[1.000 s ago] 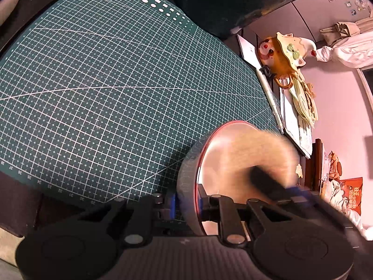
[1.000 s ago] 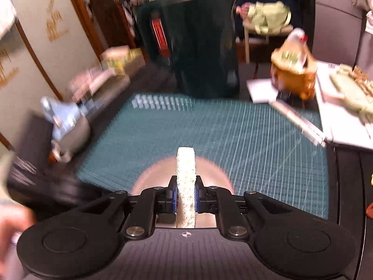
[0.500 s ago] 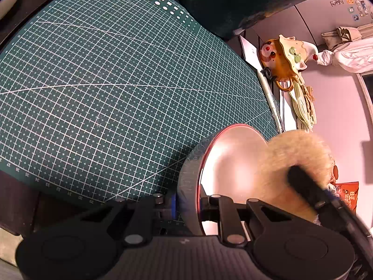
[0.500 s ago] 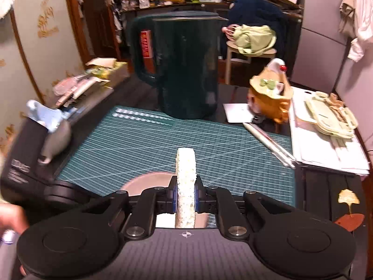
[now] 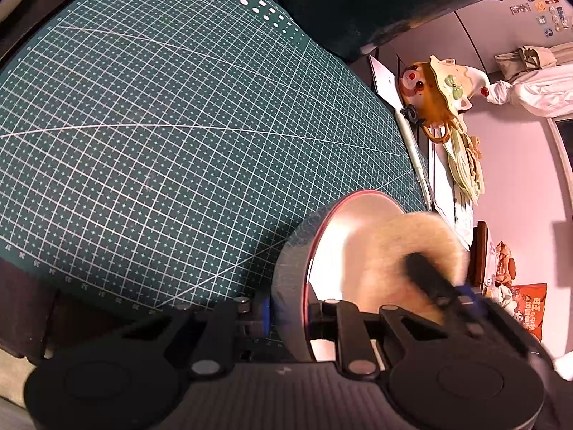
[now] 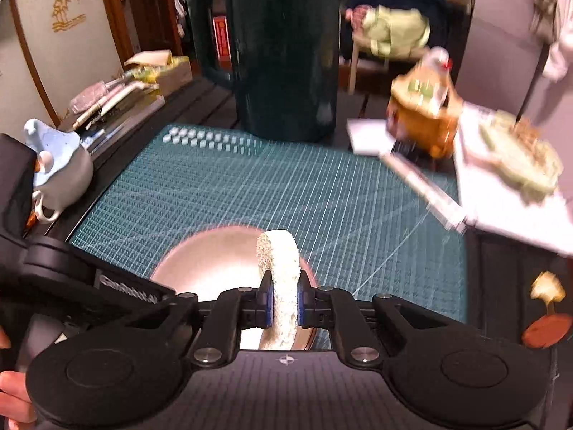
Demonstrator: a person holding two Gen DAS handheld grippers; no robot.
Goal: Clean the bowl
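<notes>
**Two grippers, a bowl and a sponge over a cutting mat**

A metal bowl is tipped on edge above a green cutting mat, its rim clamped between the fingers of the left gripper. The right gripper sits just above the bowl's hollow, clenched on a pale sponge that stands upright between its fingers and reaches into the bowl.
</notes>
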